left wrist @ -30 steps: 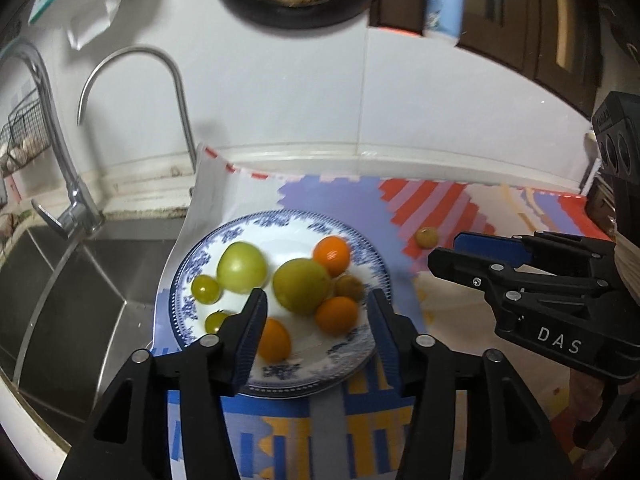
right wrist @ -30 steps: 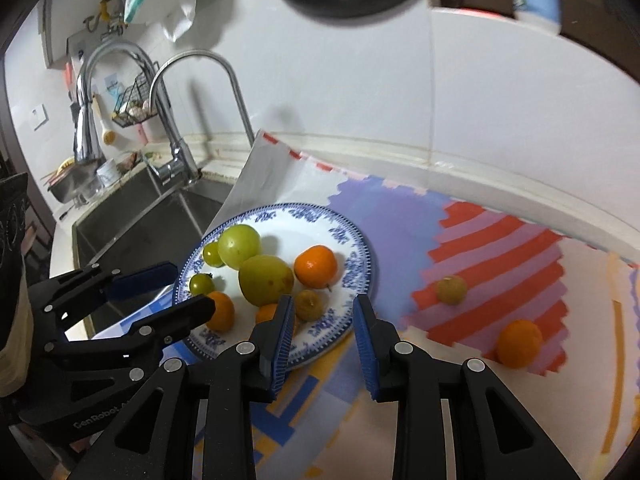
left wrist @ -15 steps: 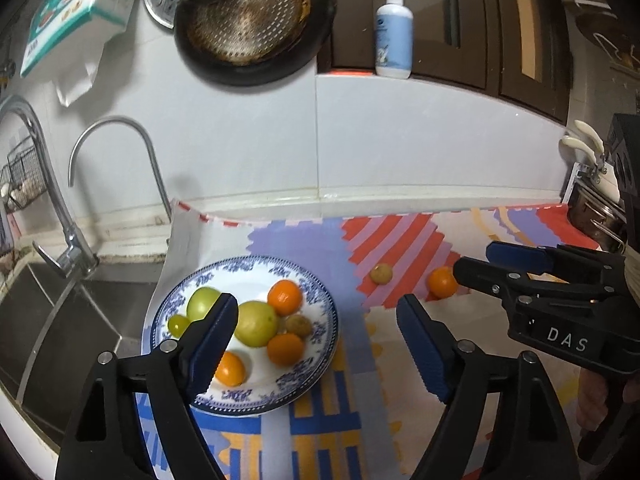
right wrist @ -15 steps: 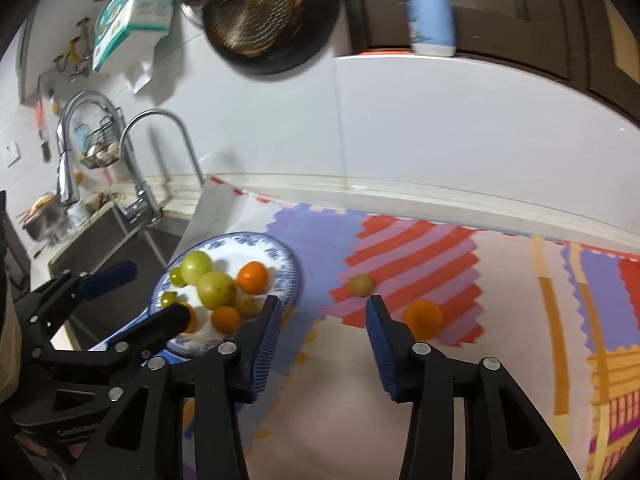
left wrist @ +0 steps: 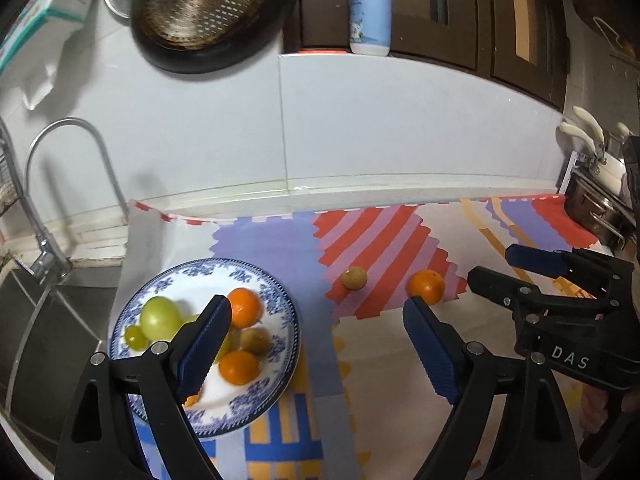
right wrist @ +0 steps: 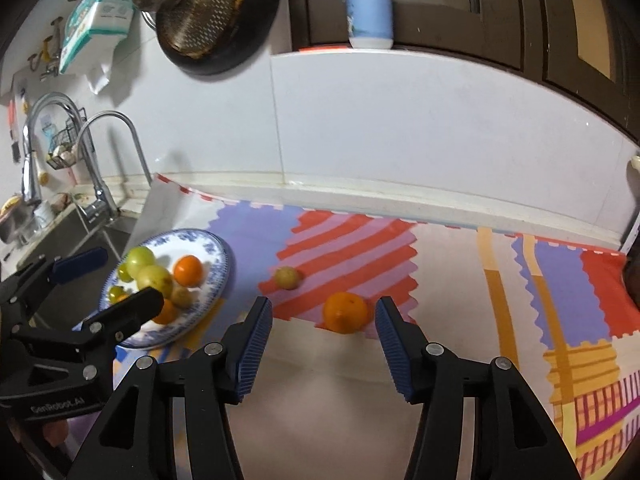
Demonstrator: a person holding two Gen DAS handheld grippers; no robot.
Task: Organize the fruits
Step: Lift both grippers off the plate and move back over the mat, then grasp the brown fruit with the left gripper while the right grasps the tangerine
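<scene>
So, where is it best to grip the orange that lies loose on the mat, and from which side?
Grip the orange across its widest middle, coming from the near side and above with the right gripper. It is round, so any lower or higher grip may slip. It lies apart from the small yellowish fruit, and the open jaws already frame it.

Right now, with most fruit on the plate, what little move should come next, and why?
Probably ease the right tongs forward and down around the round orange fruit on the striped mat. Its jaws have just been opening, stand empty, and that fruit lies just ahead of the gap. It and the small yellow-brown fruit are the only ones off the blue-patterned white plate.
</scene>
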